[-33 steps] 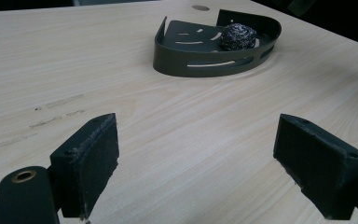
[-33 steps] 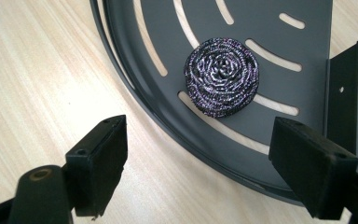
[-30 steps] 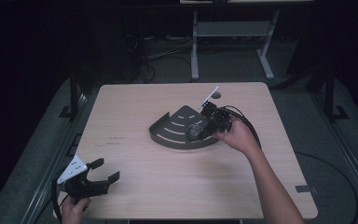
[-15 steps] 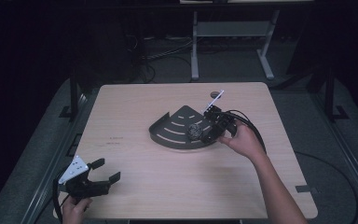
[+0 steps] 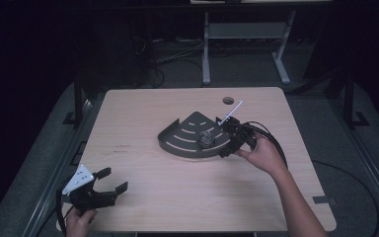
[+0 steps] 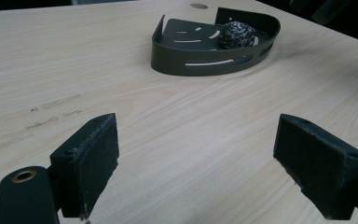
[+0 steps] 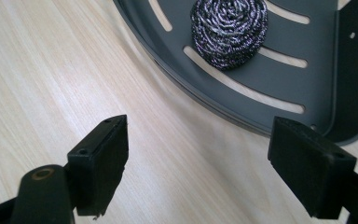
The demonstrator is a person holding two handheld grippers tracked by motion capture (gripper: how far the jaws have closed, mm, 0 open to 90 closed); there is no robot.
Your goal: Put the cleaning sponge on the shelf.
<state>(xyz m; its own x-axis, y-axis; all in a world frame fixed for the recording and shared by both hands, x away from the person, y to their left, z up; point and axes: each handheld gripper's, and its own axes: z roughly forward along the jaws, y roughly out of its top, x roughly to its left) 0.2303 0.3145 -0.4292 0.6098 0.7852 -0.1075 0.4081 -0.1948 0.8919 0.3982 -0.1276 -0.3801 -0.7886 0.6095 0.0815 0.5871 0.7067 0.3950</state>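
- The right tool [image 5: 225, 146] is held released at the lower right edge of the tray [image 5: 177, 145]; the jaws have just narrowed slightly, with nothing between them.
- The scouring ball [image 5: 206, 138] is seated in the tray.
- The left tool [image 5: 112, 181] is kept released at lower left, over the bench [image 5: 177, 197].

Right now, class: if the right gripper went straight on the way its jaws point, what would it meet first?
Most likely the curved rim of the dark slotted tray, just ahead of the open right gripper. Beyond it lies the steel wool scourer. Only bare table lies between the jaws, though depth is hard to judge.
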